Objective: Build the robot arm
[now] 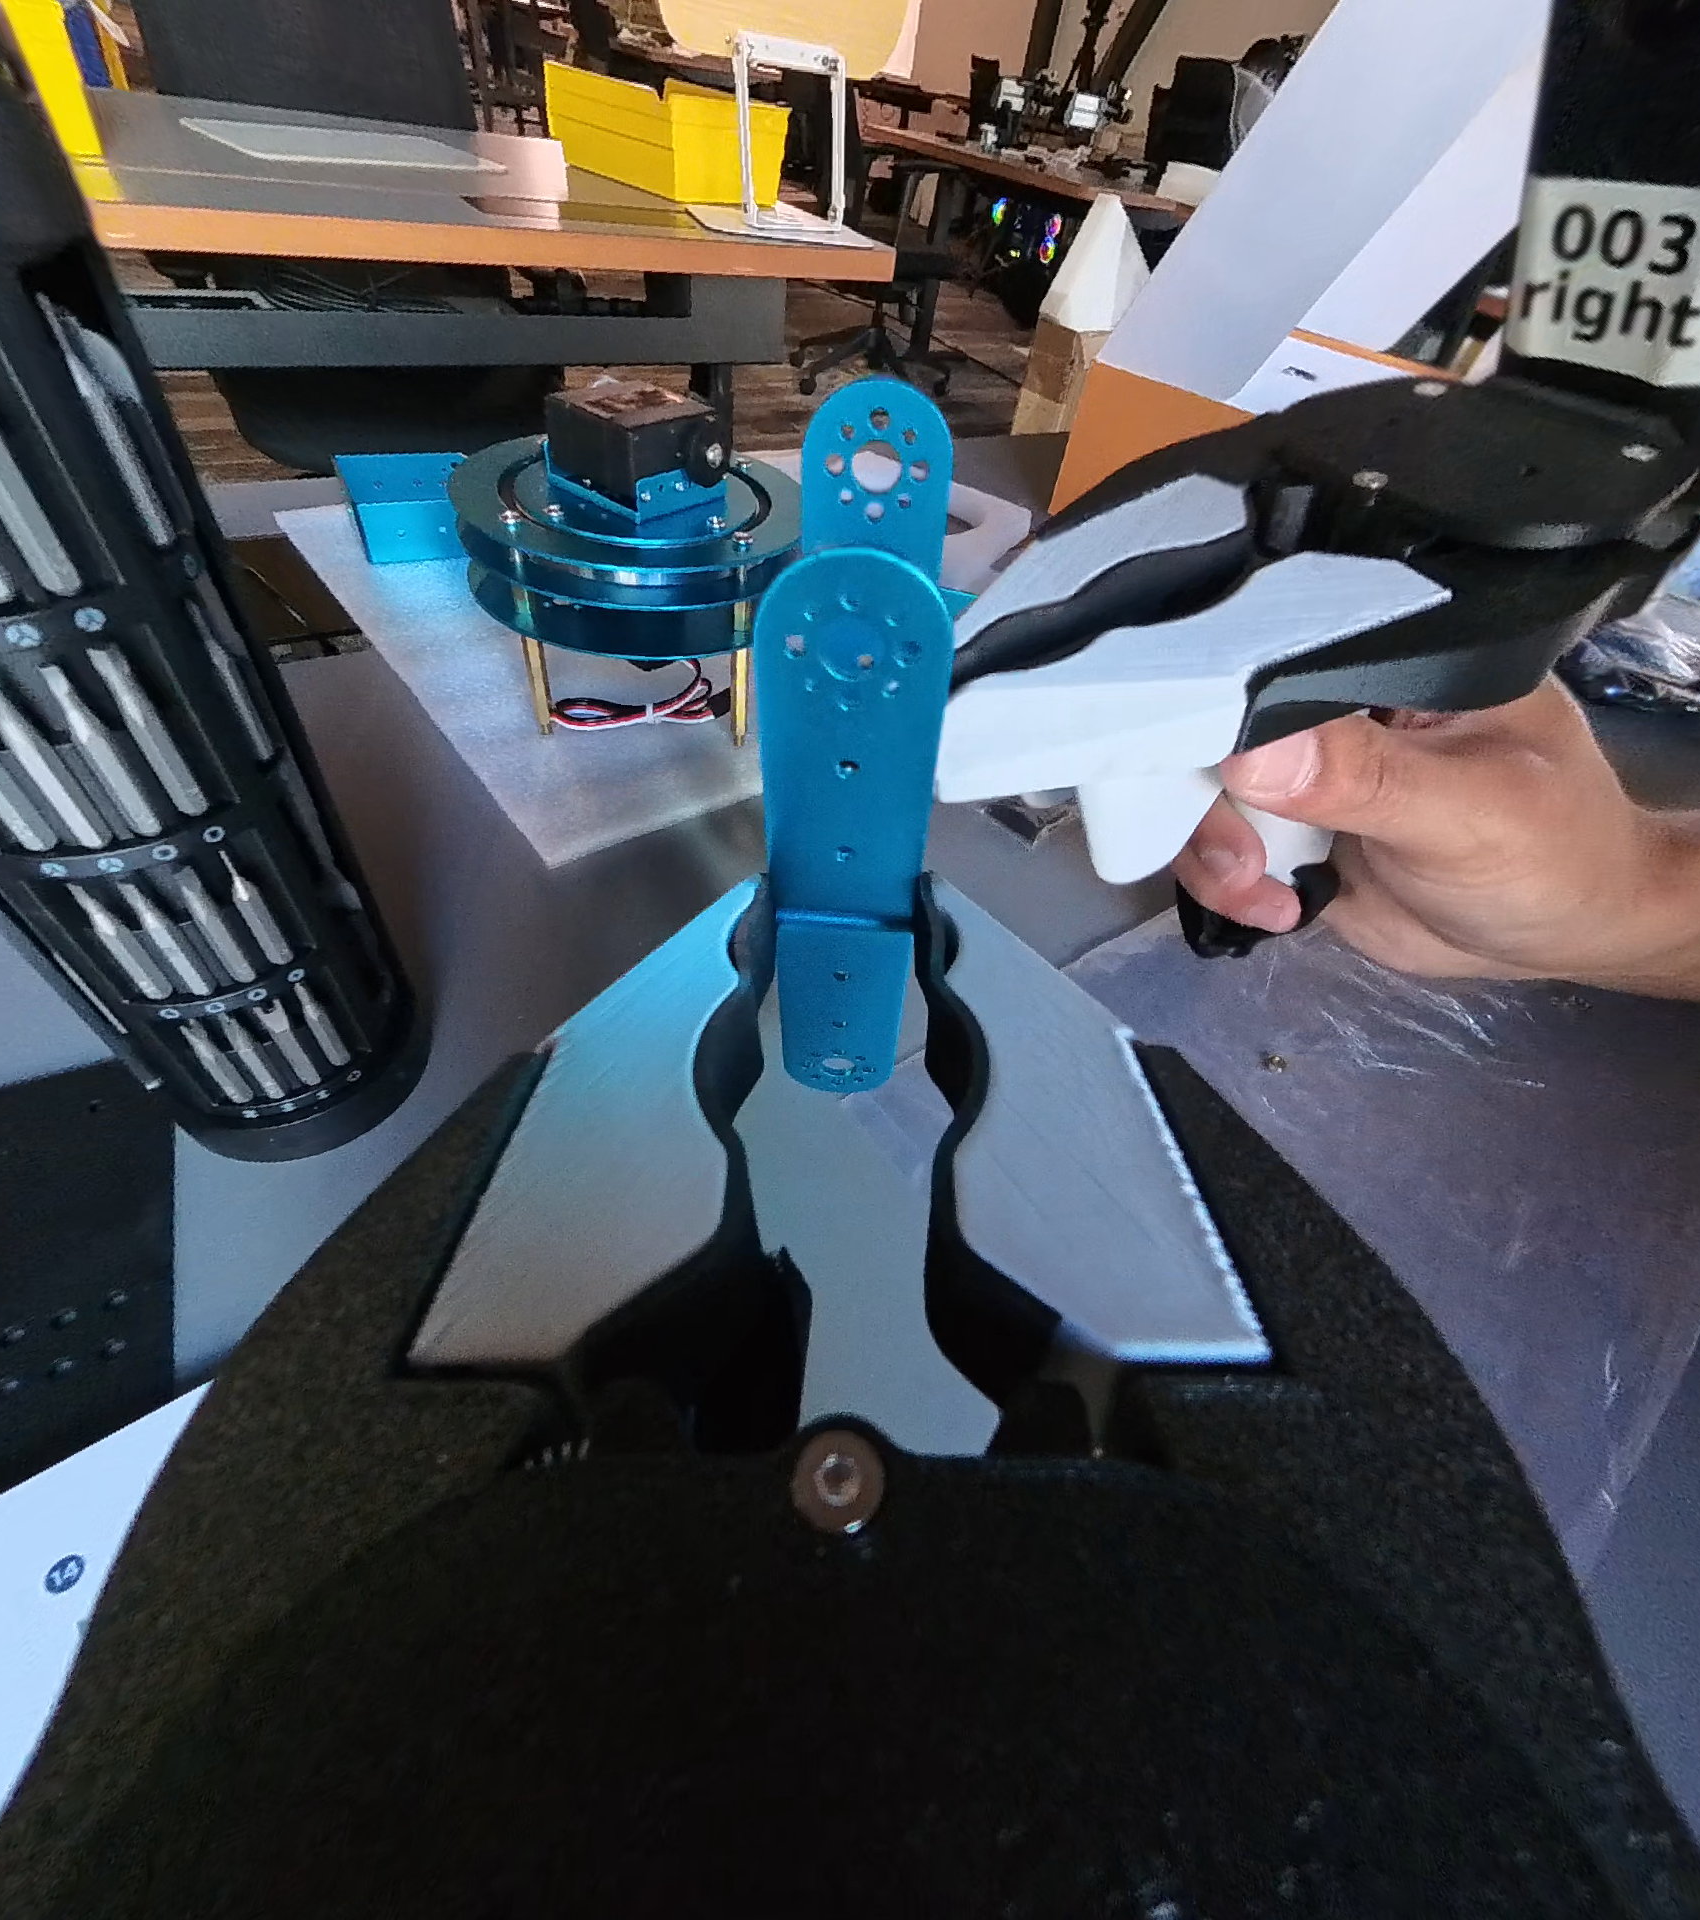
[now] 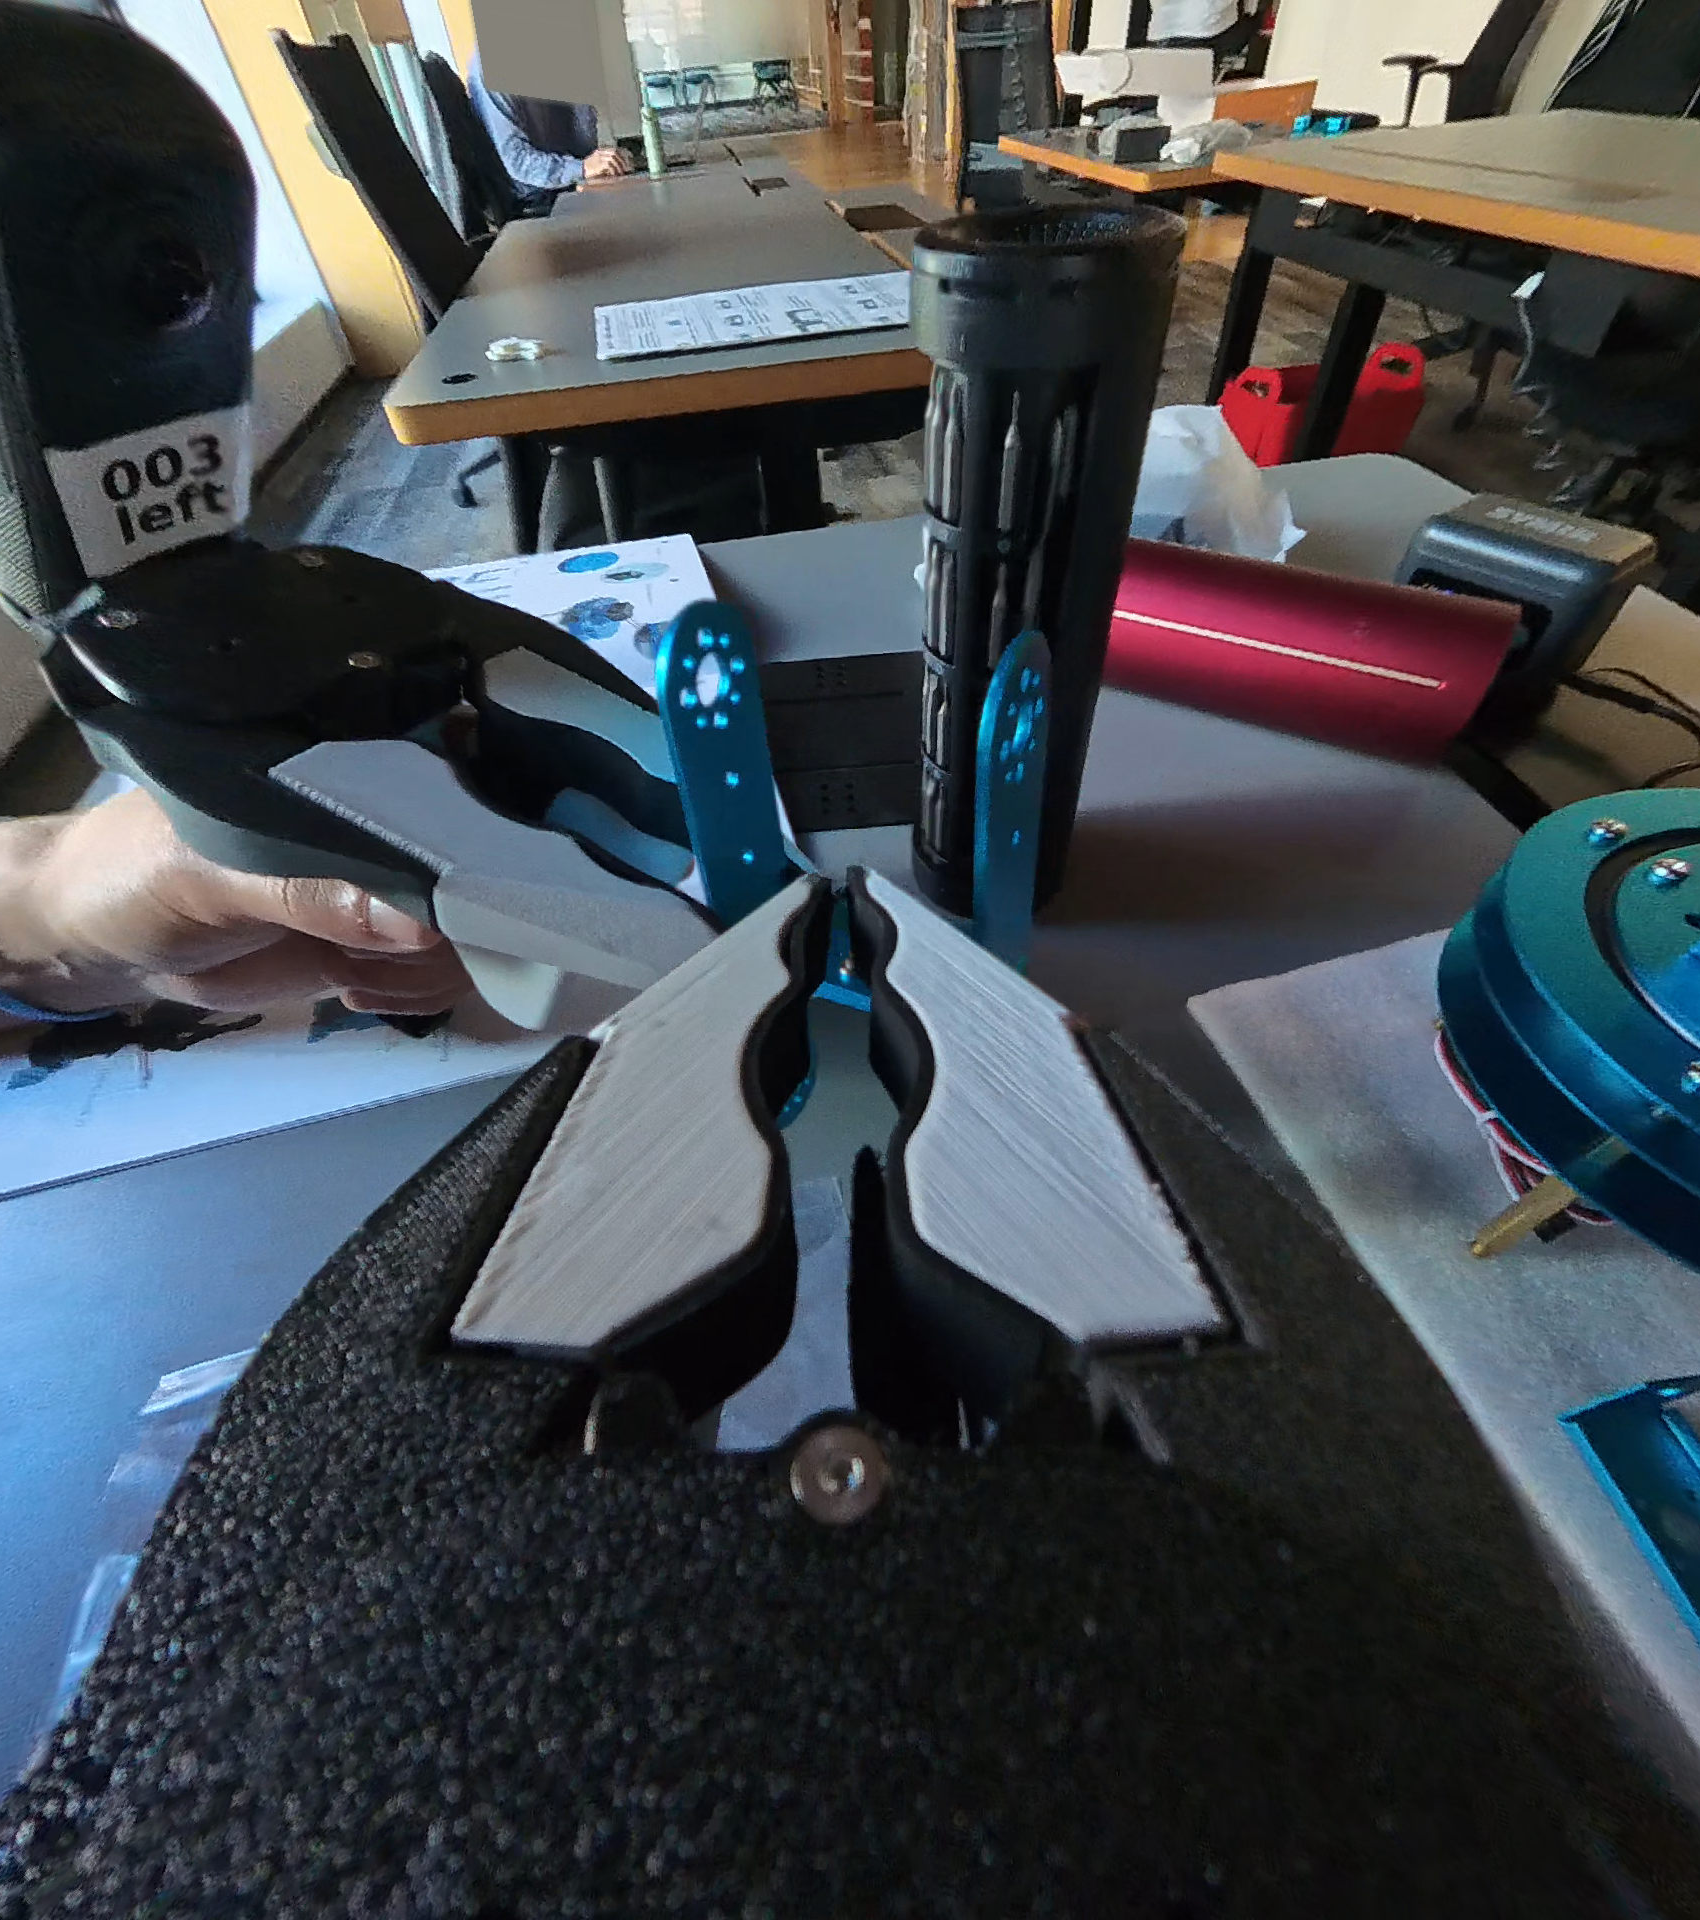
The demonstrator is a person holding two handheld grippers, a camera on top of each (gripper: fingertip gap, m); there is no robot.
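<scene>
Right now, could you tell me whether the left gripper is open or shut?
Shut: the left gripper clamps the blue bracket, both fingers pressing its sides.

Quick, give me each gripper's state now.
Left gripper: shut on the blue bracket.
Right gripper: shut on the same blue bracket.

Open-plan lab, desks (image 2: 659, 384), screwdriver-bit holder (image 1: 98, 727)
</scene>
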